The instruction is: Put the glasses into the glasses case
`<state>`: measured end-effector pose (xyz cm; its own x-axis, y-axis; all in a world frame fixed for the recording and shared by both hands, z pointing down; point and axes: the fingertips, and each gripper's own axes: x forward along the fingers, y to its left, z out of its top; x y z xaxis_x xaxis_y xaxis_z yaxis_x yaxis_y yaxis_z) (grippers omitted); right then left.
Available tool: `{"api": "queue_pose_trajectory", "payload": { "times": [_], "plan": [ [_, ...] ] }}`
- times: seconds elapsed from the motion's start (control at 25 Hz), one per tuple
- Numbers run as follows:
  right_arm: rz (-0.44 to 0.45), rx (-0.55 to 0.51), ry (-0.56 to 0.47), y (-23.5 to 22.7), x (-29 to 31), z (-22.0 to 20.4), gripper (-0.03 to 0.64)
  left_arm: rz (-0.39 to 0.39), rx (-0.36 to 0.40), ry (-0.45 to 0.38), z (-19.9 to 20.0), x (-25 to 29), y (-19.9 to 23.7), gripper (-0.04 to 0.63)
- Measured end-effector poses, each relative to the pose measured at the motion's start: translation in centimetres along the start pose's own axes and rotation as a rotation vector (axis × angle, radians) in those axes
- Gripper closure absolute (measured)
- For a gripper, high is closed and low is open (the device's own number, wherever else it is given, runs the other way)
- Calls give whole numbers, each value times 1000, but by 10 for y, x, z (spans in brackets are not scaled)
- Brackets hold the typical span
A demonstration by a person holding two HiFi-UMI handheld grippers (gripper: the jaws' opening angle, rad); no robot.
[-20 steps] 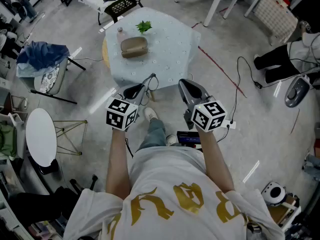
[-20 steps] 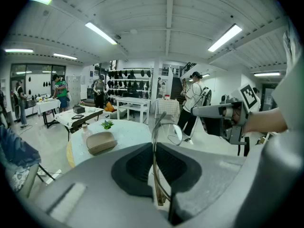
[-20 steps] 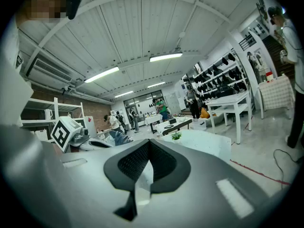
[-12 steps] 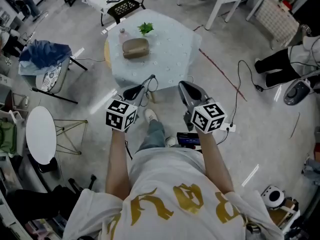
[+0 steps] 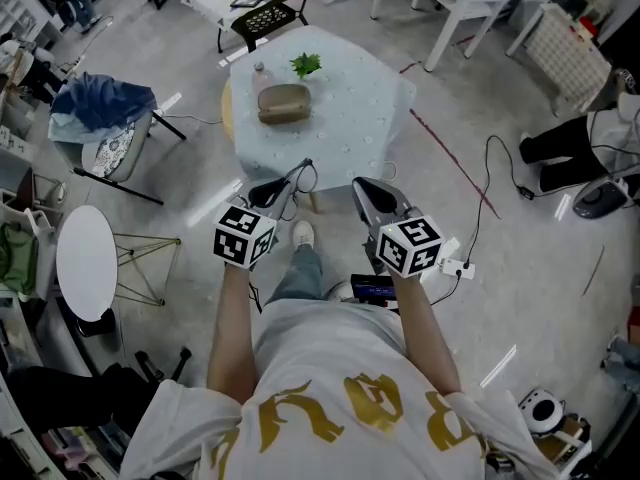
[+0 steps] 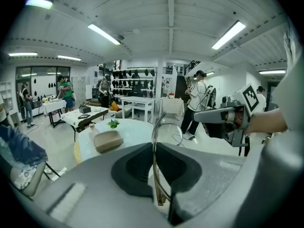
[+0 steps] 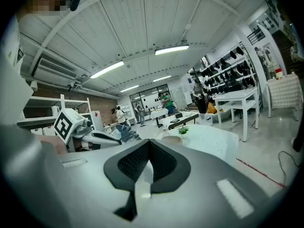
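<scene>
A tan glasses case (image 5: 284, 103) lies shut on a round table with a pale cloth (image 5: 345, 118), well ahead of both grippers. From the left gripper view the case (image 6: 108, 140) shows beyond the jaws. My left gripper (image 5: 291, 177) is shut on a pair of thin-framed glasses (image 6: 156, 137), which stick up between its pads; the glasses (image 5: 303, 171) hang at its tip in the head view. My right gripper (image 5: 361, 187) is held level beside it, shut, with nothing in its jaws. Both hover over the floor in front of the table.
A small green plant (image 5: 306, 65) and a small bottle (image 5: 261, 71) stand behind the case. A chair with blue cloth (image 5: 100, 108) and a white side table (image 5: 85, 266) stand left. Cables (image 5: 500, 158) cross the floor right. People stand farther off.
The table and case have shifted slightly right and nearer in the head view as the person steps forward. Both grippers keep their pose, and the left still holds the glasses.
</scene>
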<state>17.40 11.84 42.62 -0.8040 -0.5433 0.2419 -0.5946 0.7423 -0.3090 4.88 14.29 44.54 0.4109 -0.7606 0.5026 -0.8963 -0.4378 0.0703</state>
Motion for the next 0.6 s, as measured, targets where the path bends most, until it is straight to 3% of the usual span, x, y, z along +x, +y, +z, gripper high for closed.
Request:
{"api": "queue_pose_trajectory", "payload": {
  "times": [0.28, 0.6],
  "plan": [
    [-36, -36, 34, -15, 40, 4, 592, -26, 9, 27, 4, 25, 38, 574],
    [-78, -36, 57, -32, 137, 29, 592, -82, 15, 57, 26, 65, 136, 574]
  ]
}}
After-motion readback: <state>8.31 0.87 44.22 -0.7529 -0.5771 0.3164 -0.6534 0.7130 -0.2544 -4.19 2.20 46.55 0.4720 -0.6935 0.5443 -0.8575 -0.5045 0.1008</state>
